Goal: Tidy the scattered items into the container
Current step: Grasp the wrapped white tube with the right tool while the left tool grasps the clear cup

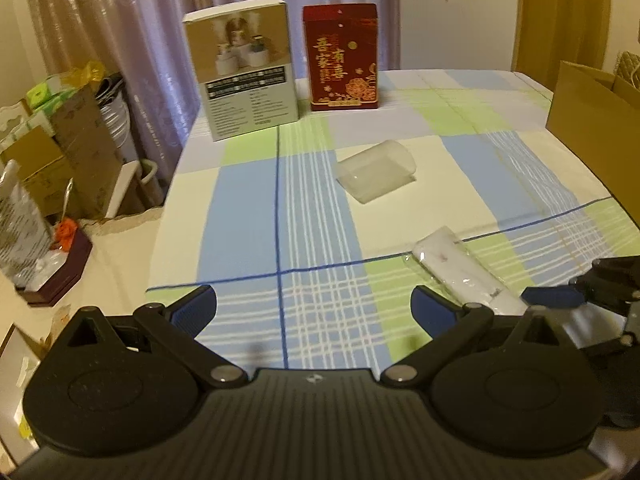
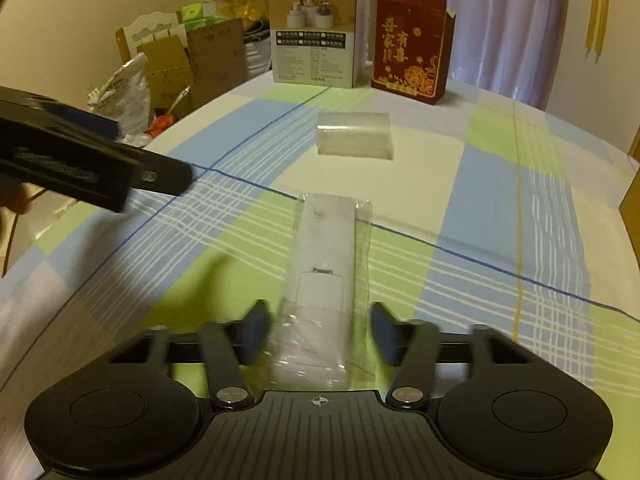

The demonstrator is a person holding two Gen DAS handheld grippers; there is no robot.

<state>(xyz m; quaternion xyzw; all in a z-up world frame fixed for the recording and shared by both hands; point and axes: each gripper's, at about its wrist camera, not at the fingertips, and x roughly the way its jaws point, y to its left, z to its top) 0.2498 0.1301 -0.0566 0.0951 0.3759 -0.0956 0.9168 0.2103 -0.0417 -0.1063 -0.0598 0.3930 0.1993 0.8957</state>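
Observation:
A white item sealed in clear plastic wrap [image 2: 320, 272] lies on the checked tablecloth [image 2: 500, 208]. My right gripper [image 2: 320, 332] is open, with one blue pad on each side of the packet's near end. Farther back a translucent plastic case [image 2: 354, 140] lies on its side. My left gripper [image 1: 314, 308] hangs open over bare cloth, with nothing between its fingers. In the left wrist view the wrapped packet [image 1: 460, 268] is at lower right, the plastic case [image 1: 376, 176] sits mid-table, and a brown paper bag [image 1: 588, 120] stands at the right edge.
A white product box [image 1: 248, 72] and a red box with gold print [image 1: 342, 60] stand upright at the table's far end before curtains. Cardboard boxes and bags [image 1: 60, 152] crowd the floor to the left. The left gripper's black body [image 2: 80, 160] reaches in from the left.

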